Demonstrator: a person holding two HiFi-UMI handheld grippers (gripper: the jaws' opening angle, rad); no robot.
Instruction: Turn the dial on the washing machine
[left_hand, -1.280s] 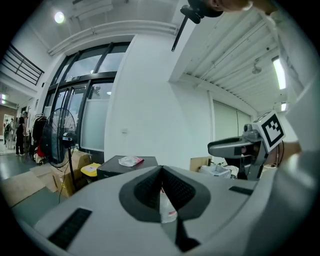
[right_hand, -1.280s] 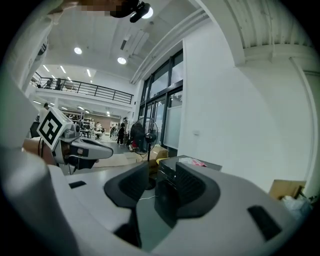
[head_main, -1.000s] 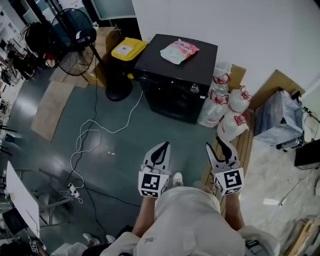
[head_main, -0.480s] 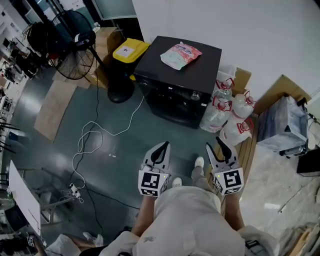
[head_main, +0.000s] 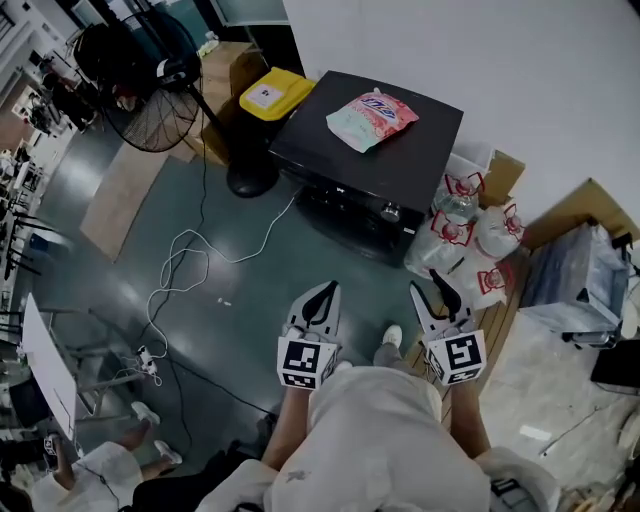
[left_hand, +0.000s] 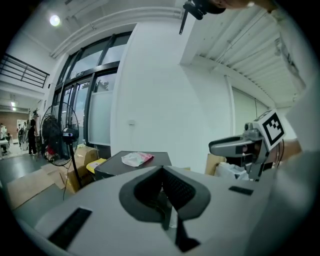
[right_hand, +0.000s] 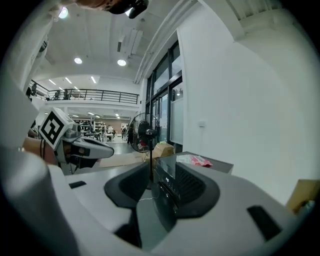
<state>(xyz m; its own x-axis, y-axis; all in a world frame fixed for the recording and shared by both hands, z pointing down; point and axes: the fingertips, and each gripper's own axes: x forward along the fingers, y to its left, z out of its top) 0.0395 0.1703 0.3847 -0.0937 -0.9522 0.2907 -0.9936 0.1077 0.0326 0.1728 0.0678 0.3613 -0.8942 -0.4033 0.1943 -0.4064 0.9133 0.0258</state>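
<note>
Black washing machine (head_main: 400, 140) noted well ahead of left tool (head_main: 325, 295) and right tool (head_main: 436, 292), both closed, empty; unless opened, dial (head_main: 390, 212) would be bumped.

Left gripper (head_main: 324, 291), right gripper (head_main: 440, 284): 2. Ahead of them: 1 washing machine (head_main: 385, 165), 1 pouch (head_main: 372, 118), 1 fan (head_main: 138, 92), 1 yellow bin (head_main: 272, 95), about 4 bags (head_main: 478, 238).

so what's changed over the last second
The person has stepped toward the washing machine, which now looks closer in the head view. A shoe has come forward between the tools. The left tool and right tool stayed held out in front, both shut and empty, well short of the machine. The pouch still lies on the machine's top.
</note>
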